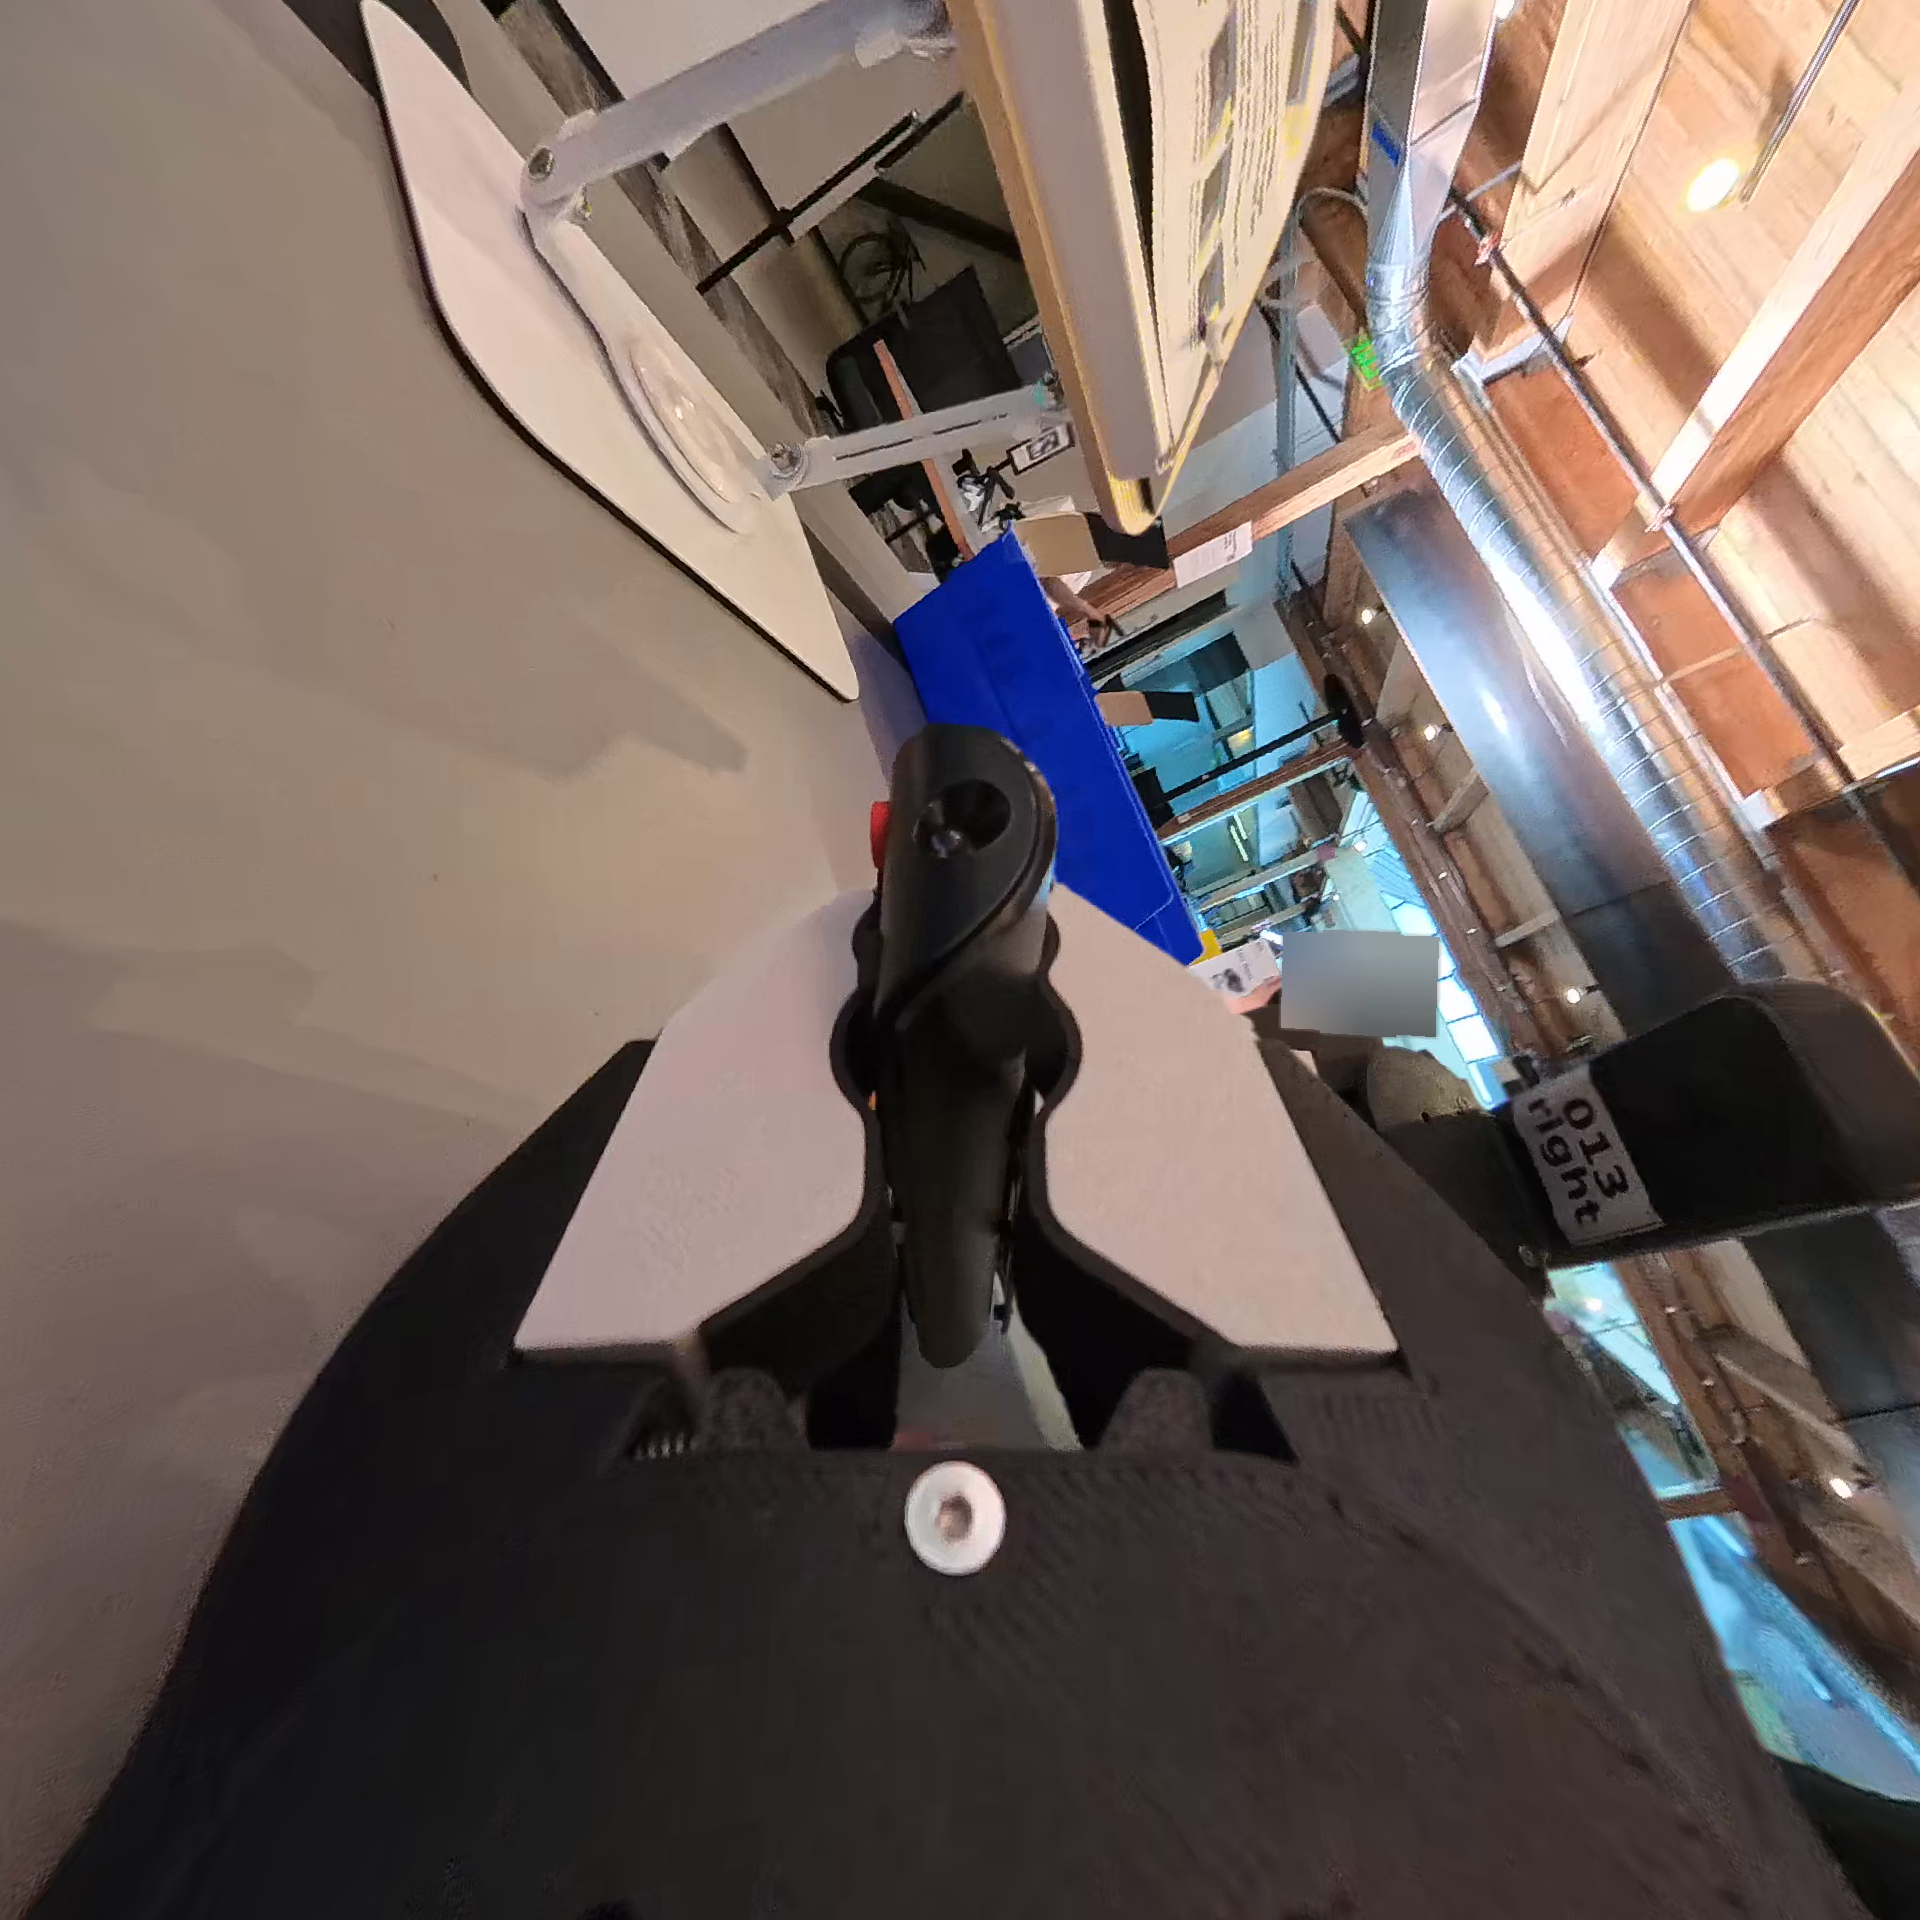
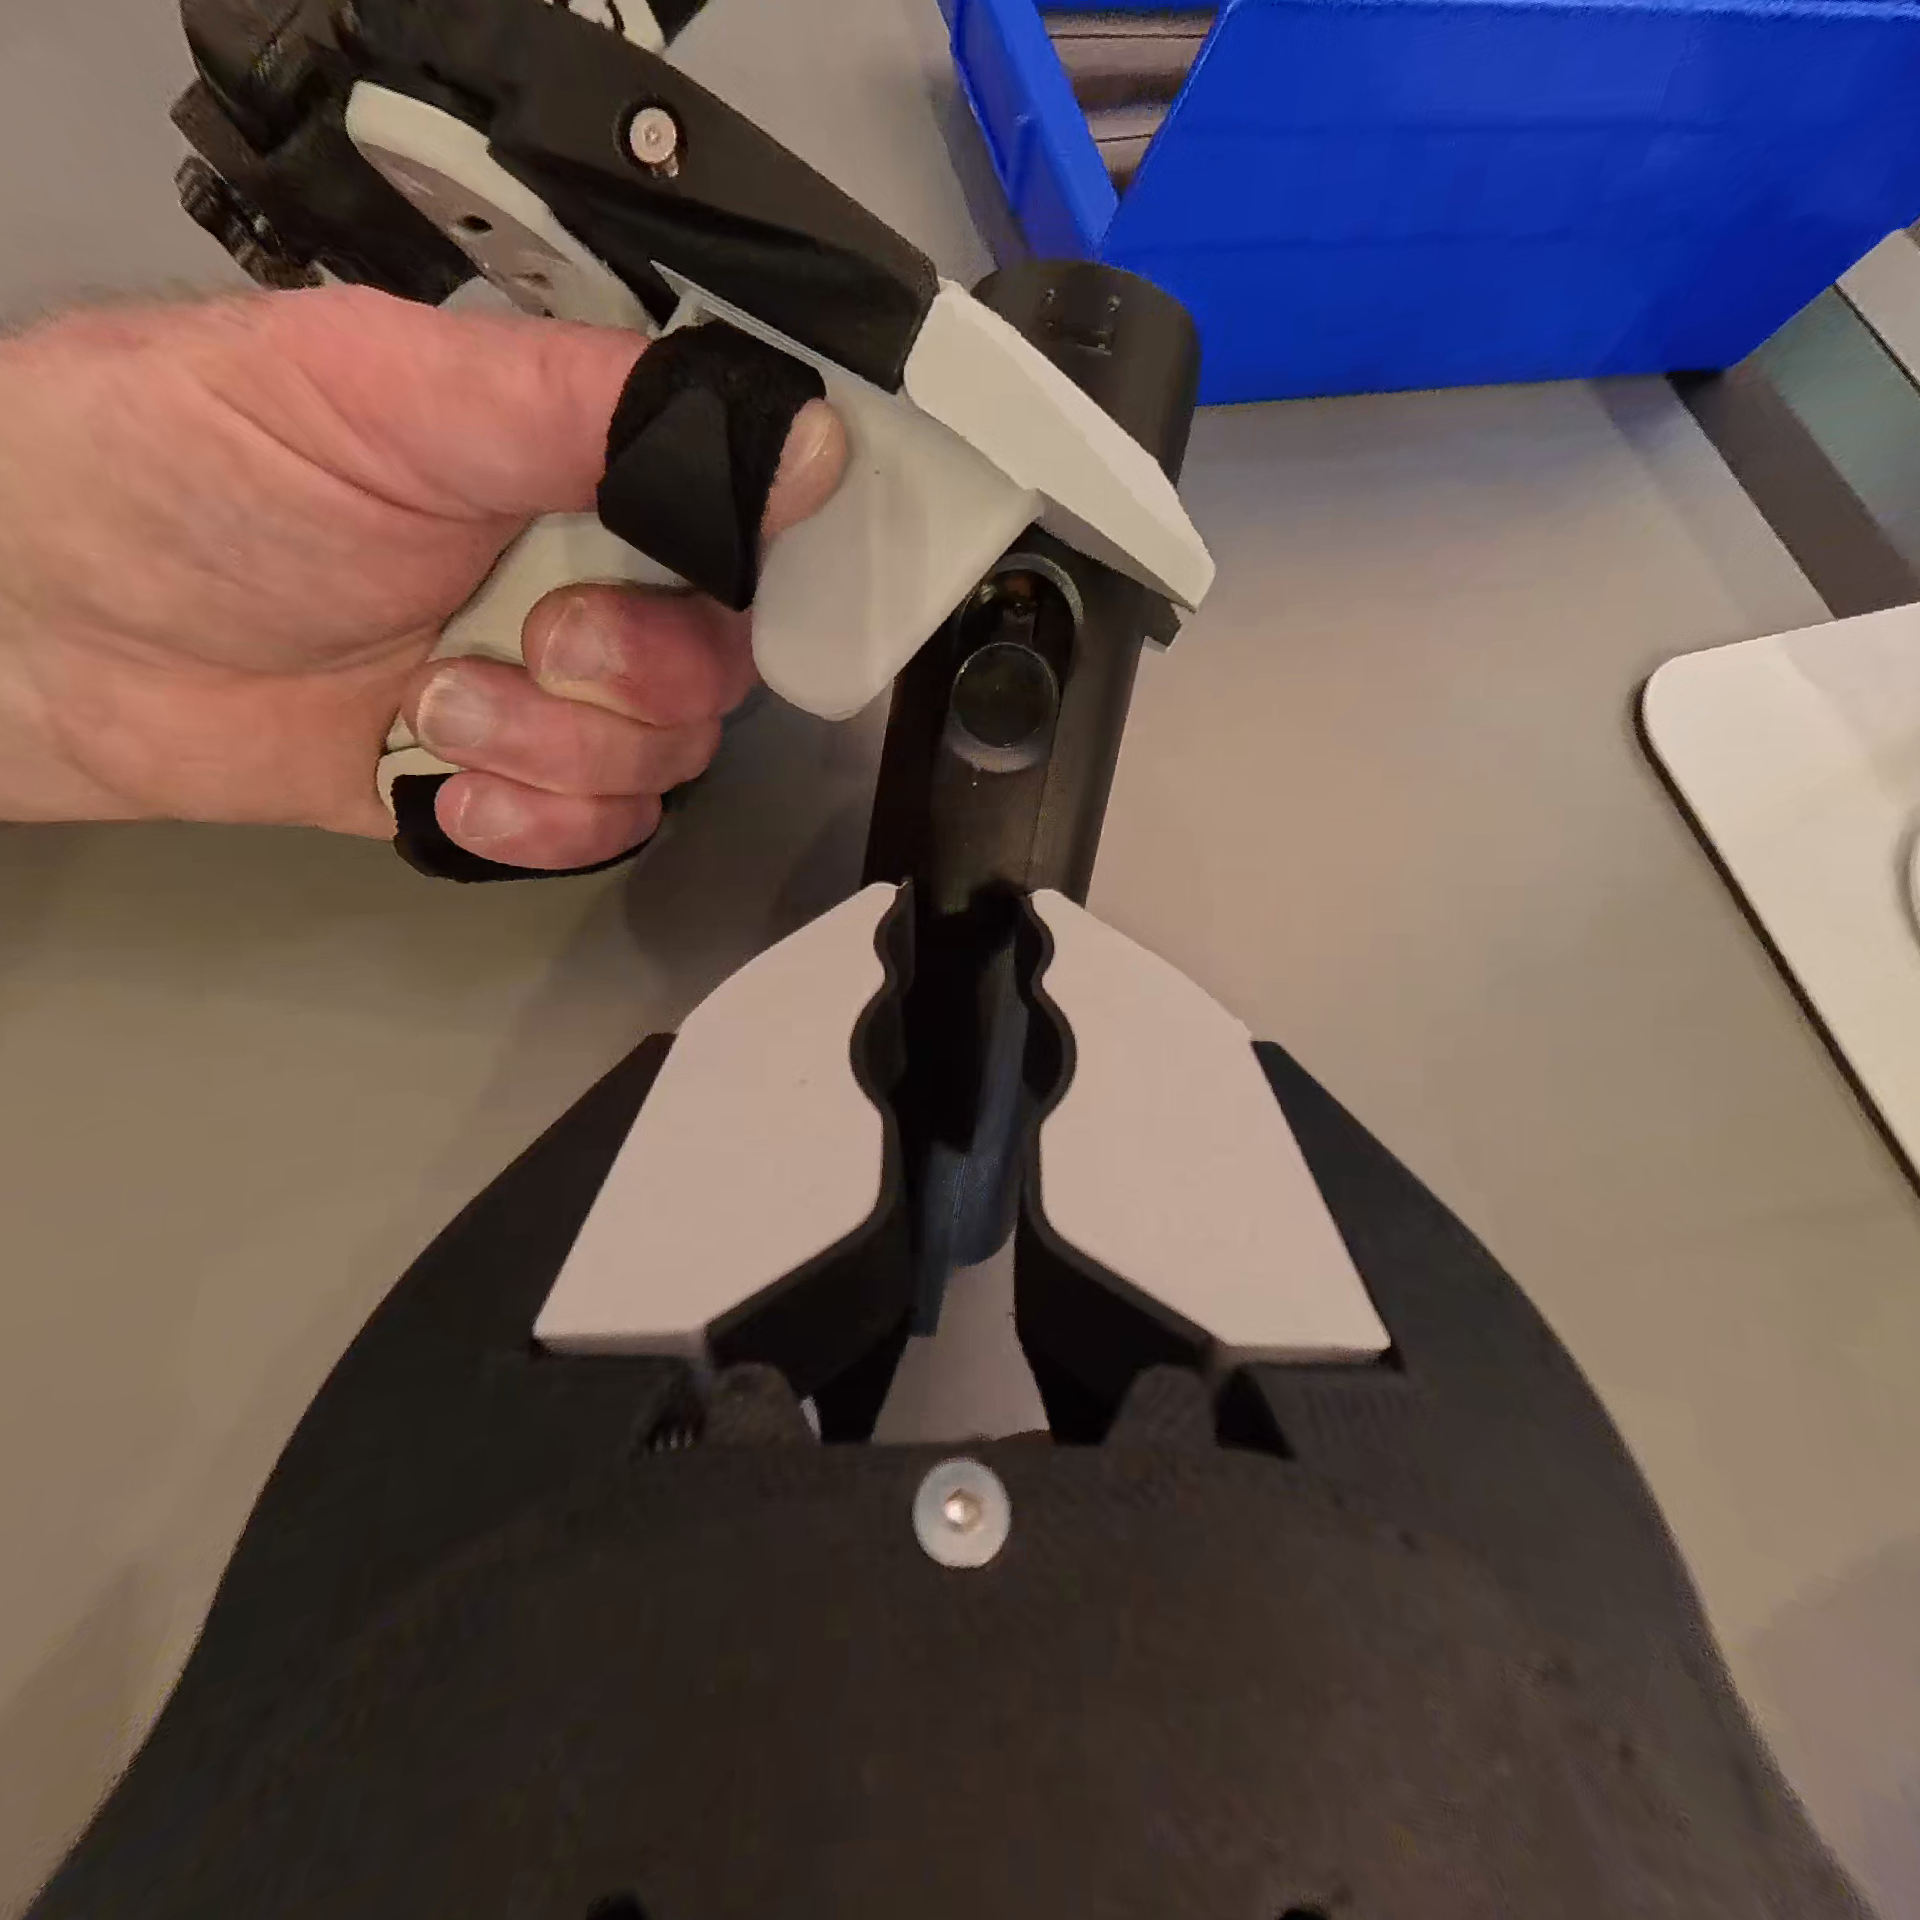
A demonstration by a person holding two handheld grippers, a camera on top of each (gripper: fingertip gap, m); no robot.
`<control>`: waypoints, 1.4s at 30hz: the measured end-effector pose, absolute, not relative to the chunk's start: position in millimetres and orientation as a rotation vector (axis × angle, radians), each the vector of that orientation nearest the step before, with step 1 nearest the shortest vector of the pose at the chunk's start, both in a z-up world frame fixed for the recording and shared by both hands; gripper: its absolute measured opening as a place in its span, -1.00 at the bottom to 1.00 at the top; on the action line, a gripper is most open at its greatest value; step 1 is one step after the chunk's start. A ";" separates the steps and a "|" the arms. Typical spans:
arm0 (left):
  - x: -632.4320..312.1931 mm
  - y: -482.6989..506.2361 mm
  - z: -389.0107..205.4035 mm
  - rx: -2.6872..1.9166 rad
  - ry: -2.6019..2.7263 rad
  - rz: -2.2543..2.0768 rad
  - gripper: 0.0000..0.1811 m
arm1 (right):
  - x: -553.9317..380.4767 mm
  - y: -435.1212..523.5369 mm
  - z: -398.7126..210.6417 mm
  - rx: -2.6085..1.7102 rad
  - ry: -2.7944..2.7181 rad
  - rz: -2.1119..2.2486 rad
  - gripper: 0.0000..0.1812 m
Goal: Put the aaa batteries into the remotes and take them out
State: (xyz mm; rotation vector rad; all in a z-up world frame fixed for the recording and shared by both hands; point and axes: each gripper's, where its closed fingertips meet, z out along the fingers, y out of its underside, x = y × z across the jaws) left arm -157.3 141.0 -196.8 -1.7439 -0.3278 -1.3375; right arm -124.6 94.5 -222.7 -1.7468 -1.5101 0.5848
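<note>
A black remote [image 2: 1091,675] is held off the grey table [image 2: 1403,727] between both grippers. My right gripper [image 2: 966,904] is shut on its near end. A bluish-grey part [image 2: 966,1195] shows between these jaws, and I cannot tell what it is. My left gripper [image 2: 1039,468], held by a hand [image 2: 260,551], clamps the remote's far part from the upper left. The remote's cavity lies open with a round glossy piece [image 2: 1003,691] inside; I cannot tell if it is a battery. In the rolled left wrist view my left gripper [image 1: 951,925] is shut on the remote [image 1: 966,831], which has a red button [image 1: 879,821].
A blue bin [image 2: 1507,208] stands on the table just beyond the remote and also shows in the left wrist view [image 1: 1018,707]. A white board with a dark edge [image 2: 1808,831] lies at the right. The right gripper's black body [image 1: 1714,1122] shows in the left wrist view. Left tips to right tips: about 6 cm.
</note>
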 end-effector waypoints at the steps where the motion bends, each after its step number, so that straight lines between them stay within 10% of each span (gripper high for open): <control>1: -157.8 141.3 -197.3 -1.740 -0.341 -1.346 -0.74 | -125.1 95.1 -222.3 -1.749 -1.519 0.572 -0.81; 21: -157.3 140.0 -190.9 -1.681 -0.366 -1.439 -0.74 | -121.8 91.9 -214.0 -1.704 -1.541 0.576 -0.90; 31: -167.2 140.1 -178.0 -1.636 -0.360 -1.480 -0.73 | -74.4 88.8 -204.9 -1.651 -1.561 0.734 -0.34; 42: -160.5 125.4 -118.4 -1.338 -0.294 -1.696 -0.74 | -77.4 70.9 -166.0 -1.530 -0.913 1.735 -0.19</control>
